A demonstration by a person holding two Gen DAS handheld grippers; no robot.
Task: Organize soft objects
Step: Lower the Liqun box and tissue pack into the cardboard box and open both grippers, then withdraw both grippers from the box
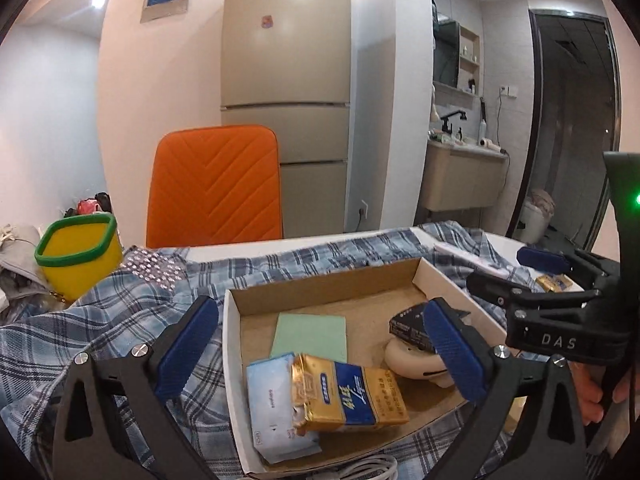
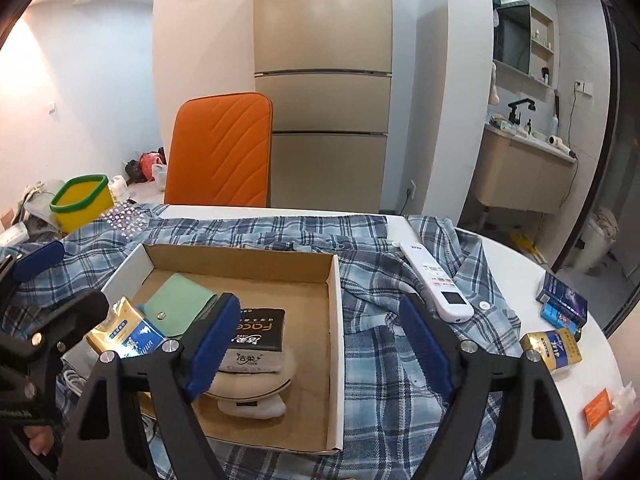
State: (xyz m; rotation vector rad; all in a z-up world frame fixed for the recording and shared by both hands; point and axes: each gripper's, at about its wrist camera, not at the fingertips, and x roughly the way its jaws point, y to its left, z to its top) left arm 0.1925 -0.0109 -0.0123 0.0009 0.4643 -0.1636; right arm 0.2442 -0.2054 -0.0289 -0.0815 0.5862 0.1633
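Note:
A shallow cardboard box (image 1: 328, 280) (image 2: 335, 292) lies on a blue plaid shirt (image 1: 100, 320) (image 2: 400, 344) on a white table. In the box are a gold and blue tissue pack (image 1: 348, 392) (image 2: 120, 332), a pale blue packet (image 1: 272, 404), a green pouch (image 1: 308, 334) (image 2: 176, 304), a black tissue pack (image 2: 256, 332) and cream socks (image 1: 412, 360) (image 2: 248, 388). My left gripper (image 1: 320, 352) is open above the box's near side. My right gripper (image 2: 320, 344) is open over the box's right wall. Both are empty.
A white remote (image 2: 436, 280) lies on the shirt. Another gold tissue pack (image 2: 552, 348), blue boxes (image 2: 564, 304) and an orange card (image 2: 598, 408) lie at the right. A yellow bin (image 1: 78, 256), an orange chair (image 1: 216, 188) and a fridge (image 1: 286, 80) stand behind.

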